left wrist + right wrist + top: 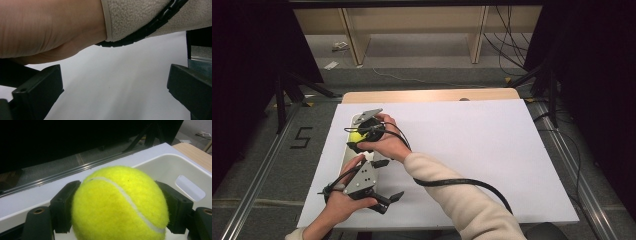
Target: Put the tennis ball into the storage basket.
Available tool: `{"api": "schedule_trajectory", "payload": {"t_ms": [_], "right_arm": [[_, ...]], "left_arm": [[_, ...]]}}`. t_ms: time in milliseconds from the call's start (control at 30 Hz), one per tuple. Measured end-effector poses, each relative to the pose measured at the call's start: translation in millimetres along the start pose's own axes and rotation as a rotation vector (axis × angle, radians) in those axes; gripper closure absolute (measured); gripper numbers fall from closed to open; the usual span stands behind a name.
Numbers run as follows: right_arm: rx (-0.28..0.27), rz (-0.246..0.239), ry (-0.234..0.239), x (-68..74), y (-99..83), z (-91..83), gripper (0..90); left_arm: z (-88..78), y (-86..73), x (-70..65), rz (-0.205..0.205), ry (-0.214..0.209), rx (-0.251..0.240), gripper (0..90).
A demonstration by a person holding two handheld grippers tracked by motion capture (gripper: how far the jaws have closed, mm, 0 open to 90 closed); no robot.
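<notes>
A yellow tennis ball (120,205) sits squeezed between the two black jaws of my right gripper (117,207), whose pads press on its left and right sides. In the high view the ball (356,136) and the right gripper (360,137) hang over a long white bin (348,162) at the left of the table. The bin's rim and a handle slot (190,187) lie just behind the ball. My left gripper (390,201) rests near the front left of the table, its jaws wide apart. Nothing lies between its fingers (37,92) but bare white board.
A white board (472,150) covers the table, with a wooden strip (427,95) along its far edge. The right forearm's cream sleeve (150,15) and black cable (140,35) cross just above the left gripper. Dark stands and a metal rail (257,180) flank the table.
</notes>
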State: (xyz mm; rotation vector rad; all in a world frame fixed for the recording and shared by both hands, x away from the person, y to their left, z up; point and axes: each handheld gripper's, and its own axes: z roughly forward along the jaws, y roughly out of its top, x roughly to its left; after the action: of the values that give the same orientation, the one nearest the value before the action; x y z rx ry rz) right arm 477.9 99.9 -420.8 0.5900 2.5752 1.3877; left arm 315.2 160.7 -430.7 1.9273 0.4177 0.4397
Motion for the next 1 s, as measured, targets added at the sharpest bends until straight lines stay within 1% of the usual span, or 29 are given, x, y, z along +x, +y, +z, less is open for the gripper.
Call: {"api": "schedule_trajectory", "payload": {"t_ms": [100,200,233,267,400,667,800,867,933,1000], "right_arm": [[0.0,-0.003,-0.009,-0.7,-0.5,0.2,25.2],[-0.008,0.013,-0.004,-1.0,-0.3,-0.3,20.5],[-0.011,0.004,-0.007,-1.0,0.7,-0.8,16.8],[-0.009,-0.009,-0.01,-1.2,1.5,-1.3,15.6],[-0.018,-0.017,-0.015,-1.1,4.7,-5.7,15.0],[-0.036,-0.009,-0.034,-6.1,3.9,-16.3,14.8],[-0.05,-0.004,-0.043,-7.1,1.9,-23.5,14.6],[-0.047,-0.011,-0.044,-7.7,0.1,-27.3,14.6],[-0.051,-0.007,-0.047,-8.1,-1.4,-31.0,14.6],[-0.055,-0.005,-0.058,-8.7,-2.3,-35.6,14.7]], "left_arm": [[0.1,-0.1,-0.1,0.0,-0.001,0.0,0.0],[0.1,0.0,-0.1,0.001,-0.002,0.0,0.0],[0.2,0.0,-0.1,0.0,-0.002,0.0,0.0],[0.2,-0.1,-0.1,0.0,-0.001,0.0,0.0],[0.2,-0.1,0.0,0.003,-0.001,0.001,0.0],[0.6,-0.2,-0.2,0.003,0.0,0.004,0.0],[0.6,-0.3,-0.1,0.002,0.0,0.005,0.0],[0.6,-0.3,-0.4,0.003,-0.001,0.006,0.0],[0.6,-0.1,-0.4,0.003,0.0,0.005,0.0],[0.5,-0.2,-0.2,0.001,-0.001,0.004,0.0]]}}
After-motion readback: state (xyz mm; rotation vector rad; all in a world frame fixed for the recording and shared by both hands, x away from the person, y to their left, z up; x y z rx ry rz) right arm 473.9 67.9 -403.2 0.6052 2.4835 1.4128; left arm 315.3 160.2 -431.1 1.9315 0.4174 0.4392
